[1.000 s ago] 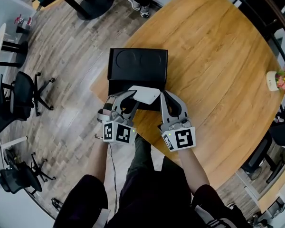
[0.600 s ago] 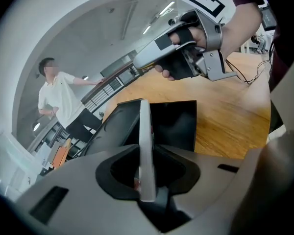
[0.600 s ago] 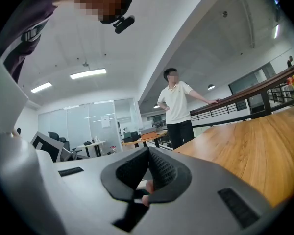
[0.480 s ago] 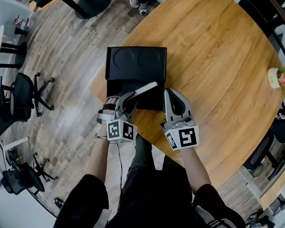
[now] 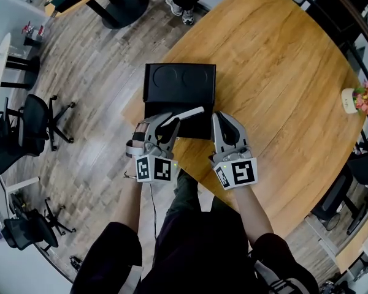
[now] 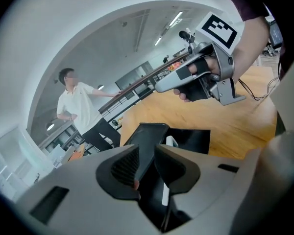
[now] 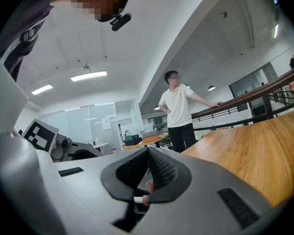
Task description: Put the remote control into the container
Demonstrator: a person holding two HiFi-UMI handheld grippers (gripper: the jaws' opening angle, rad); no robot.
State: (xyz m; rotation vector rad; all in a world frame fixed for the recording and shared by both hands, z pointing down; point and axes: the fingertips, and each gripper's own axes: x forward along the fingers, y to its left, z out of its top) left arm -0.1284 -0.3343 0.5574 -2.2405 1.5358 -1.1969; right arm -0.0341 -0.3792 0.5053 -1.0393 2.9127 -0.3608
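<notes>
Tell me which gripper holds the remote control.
The left gripper: the white remote control juts from its jaws, tilted over the black container. The right gripper beside it has its jaws together.

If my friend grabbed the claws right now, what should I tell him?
Left claw: shut on the white remote control, which is tilted on its edge just above the black container.
Right claw: shut, apparently empty, beside the container's right side.
Done: the remote is lifted and over the container.
Left: lower it in, open the left claw.
</notes>
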